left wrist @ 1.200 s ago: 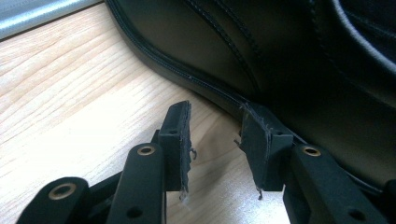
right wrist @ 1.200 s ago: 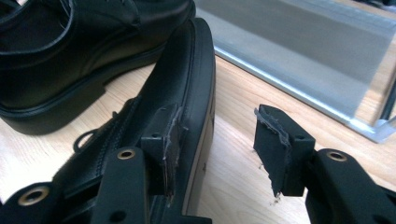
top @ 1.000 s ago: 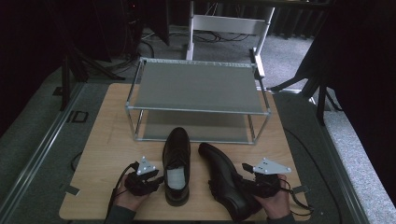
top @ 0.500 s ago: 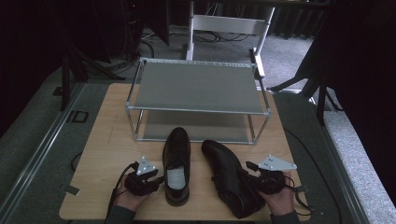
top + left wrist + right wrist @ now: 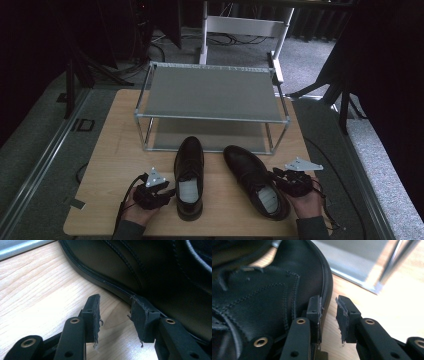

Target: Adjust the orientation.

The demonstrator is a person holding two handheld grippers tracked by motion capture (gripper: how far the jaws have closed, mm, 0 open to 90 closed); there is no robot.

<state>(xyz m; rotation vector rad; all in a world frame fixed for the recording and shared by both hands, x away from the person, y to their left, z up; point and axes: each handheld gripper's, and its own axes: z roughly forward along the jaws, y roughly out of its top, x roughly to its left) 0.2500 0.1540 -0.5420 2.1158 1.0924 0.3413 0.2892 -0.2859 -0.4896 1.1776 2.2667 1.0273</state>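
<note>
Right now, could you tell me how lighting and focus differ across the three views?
High view: dim, with a near-black surround; the shoes show little detail. Left gripper view: bright wooden table, sharp stitching, shoe upper falling into shadow. Right gripper view: rack blurred and washed out, near leather sharp.

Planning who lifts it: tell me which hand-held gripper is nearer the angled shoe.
Right. The right hand-held gripper is against the angled shoe; the left hand-held gripper is beside the straight shoe.
</note>
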